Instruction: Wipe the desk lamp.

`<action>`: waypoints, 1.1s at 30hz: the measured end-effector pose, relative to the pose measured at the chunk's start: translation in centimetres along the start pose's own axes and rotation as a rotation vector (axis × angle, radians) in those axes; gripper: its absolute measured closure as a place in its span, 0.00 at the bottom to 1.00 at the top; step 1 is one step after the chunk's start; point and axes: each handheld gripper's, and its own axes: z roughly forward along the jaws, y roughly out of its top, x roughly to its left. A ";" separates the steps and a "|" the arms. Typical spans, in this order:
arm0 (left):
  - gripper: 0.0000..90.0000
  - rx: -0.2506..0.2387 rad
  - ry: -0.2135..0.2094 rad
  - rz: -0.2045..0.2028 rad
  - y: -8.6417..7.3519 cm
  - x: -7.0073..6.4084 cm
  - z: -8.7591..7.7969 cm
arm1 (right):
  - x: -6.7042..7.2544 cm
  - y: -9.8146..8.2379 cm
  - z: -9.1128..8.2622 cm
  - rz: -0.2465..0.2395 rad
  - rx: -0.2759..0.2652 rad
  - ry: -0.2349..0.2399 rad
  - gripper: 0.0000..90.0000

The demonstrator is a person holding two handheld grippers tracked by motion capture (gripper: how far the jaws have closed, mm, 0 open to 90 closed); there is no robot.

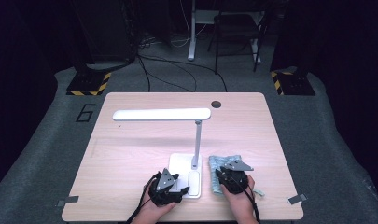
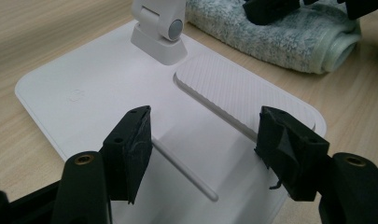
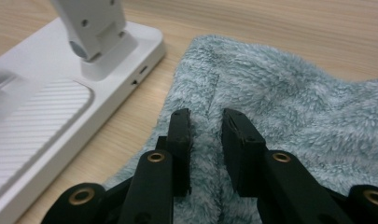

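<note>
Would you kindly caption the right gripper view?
Right gripper over fluffy blue-grey cloth, beside white lamp base.

1. Left gripper (image 1: 170,186): held low over the near left corner of the lamp base (image 1: 177,161), jaws spread wide, nothing between them.
2. Right gripper (image 1: 233,175): just right of the lamp base, jaws parted by a narrow gap.
3. Both hands enter from the near edge, forearms roughly parallel.

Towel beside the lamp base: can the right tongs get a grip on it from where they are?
Probably yes. The right tongs sit right over the towel, jaws slightly apart with a ridge of pile between them. The lamp base lies off to one side, apart from them.
</note>
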 end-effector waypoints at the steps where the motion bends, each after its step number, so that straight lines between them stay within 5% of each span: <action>1: 0.39 0.000 0.000 0.000 0.0 0.0 0.0 | -0.4 -0.1 -0.1 -0.001 -0.002 -0.006 0.81; 6: 0.39 0.000 0.000 0.000 0.0 0.0 0.0 | -2.1 -0.3 -0.8 0.019 -0.009 -0.029 0.80; 13: 0.39 0.000 -0.002 -0.002 0.0 0.0 0.0 | -3.9 -0.5 -1.8 -0.021 -0.031 -0.115 0.79; 19: 0.39 0.001 -0.004 0.005 0.0 0.1 0.0 | -5.0 -0.8 -2.1 0.057 -0.043 -0.117 0.78; 33: 0.39 -0.001 -0.005 0.009 0.1 0.2 0.1 | -6.2 -0.9 -1.5 0.023 -0.024 -0.148 0.74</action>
